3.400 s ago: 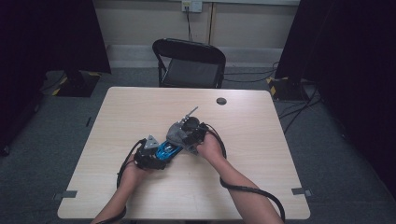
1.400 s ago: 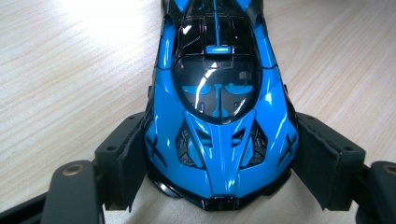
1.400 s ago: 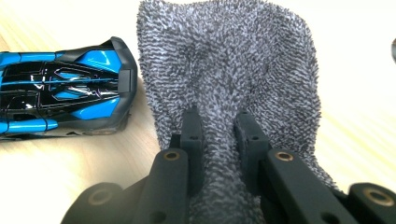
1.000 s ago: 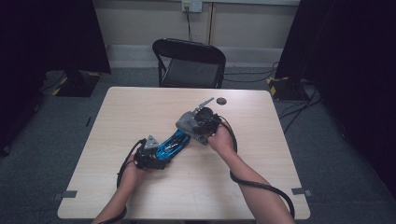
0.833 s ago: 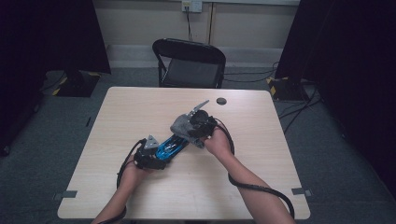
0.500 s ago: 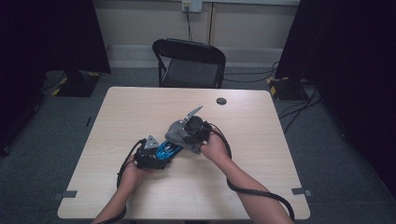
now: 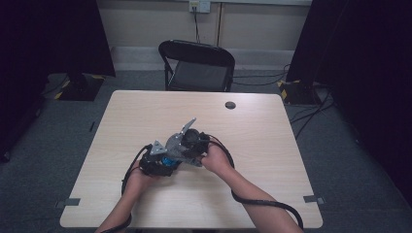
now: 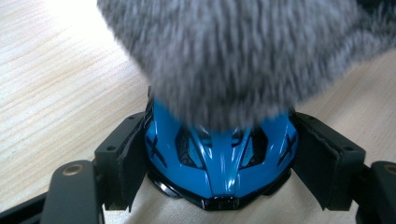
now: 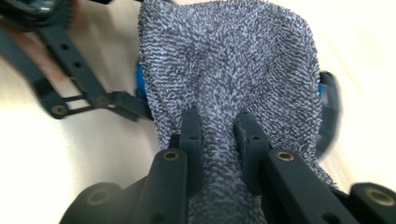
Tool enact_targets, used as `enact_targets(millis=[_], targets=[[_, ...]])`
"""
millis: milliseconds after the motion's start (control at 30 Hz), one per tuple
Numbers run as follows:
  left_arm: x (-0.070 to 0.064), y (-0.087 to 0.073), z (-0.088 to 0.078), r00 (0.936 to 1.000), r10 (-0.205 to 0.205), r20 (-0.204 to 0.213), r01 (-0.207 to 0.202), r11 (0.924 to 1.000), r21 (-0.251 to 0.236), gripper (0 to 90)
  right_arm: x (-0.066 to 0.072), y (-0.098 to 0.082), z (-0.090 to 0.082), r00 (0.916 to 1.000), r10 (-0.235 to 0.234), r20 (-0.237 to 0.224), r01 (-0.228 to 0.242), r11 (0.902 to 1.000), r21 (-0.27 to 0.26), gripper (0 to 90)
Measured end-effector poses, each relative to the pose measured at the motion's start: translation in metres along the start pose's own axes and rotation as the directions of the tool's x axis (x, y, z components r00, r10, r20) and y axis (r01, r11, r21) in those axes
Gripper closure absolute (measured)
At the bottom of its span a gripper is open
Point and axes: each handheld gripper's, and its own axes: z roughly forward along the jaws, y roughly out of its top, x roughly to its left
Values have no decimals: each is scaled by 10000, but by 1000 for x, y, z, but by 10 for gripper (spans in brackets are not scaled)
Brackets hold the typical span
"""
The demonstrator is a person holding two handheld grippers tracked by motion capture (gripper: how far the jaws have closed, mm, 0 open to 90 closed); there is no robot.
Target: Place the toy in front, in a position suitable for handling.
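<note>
1. High view: I see both grippers meeting near the middle of the table (image 7: pixel 272 126), left gripper (image 7: pixel 163 164) touching right gripper (image 7: pixel 180 151), with the blue toy car (image 7: pixel 168 160) between them.
2. Left gripper view: my jaws clamp the blue toy car (image 8: pixel 219 156) by its sides; the grey cloth (image 8: pixel 233 56) lies over it.
3. Right gripper view: my jaws pinch the grey cloth (image 9: pixel 229 74), draped across the car.
</note>
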Motion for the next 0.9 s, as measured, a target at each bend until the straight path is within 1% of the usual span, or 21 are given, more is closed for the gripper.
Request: enact_targets(millis=[33,67,100,200,233,267,367,400,433,467,533,600,733,900], targets=[[0,0,0,10000,0,0,0,10000,0,246,0,0,0,10000,0,0,0,10000,0,765],[0,0,0,10000,74,-45,-74,10000,16,246,5,3,4,9996,-279,-46,279,9995,117,765],[0,0,0,10000,63,-31,-63,10000,10,246,8,4,6,9989,-467,-39,467,9987,190,765],[1,0,0,9999,100,-66,-100,9999,20,246,14,9,13,9964,-825,-184,832,9958,379,765],[1,0,0,9999,100,-66,-100,9999,20,246,16,10,15,9962,-855,-182,863,9953,446,765],[0,0,0,10000,25,-47,-25,10000,-28,246,17,11,18,9961,-860,-180,868,9948,529,764],[0,0,0,10000,45,-20,-45,10000,10,246,17,11,21,9963,-834,-225,845,9950,532,763],[0,0,0,10000,41,-23,-41,10000,6,246,14,10,23,9971,-675,-341,689,9968,398,761],[0,0,0,10000,41,-23,-41,10000,6,246,14,10,23,9971,-675,-341,689,9968,398,761],[0,0,0,10000,39,-16,-39,10000,9,246,11,9,23,9976,-496,-486,514,9980,364,760],[0,0,0,10000,47,-23,-47,10000,5,246,10,8,24,9977,-387,-560,403,9988,273,758],[0,0,0,10000,39,-21,-39,10000,4,246,9,8,24,9978,-309,-591,329,9989,332,758],[0,0,0,10000,-20,-11,20,10000,-4,246,8,9,24,9972,-435,-601,456,9984,327,757],[0,0,0,10000,-9,-5,9,10000,-5,246,7,9,23,9973,-396,-613,418,9985,349,756]])
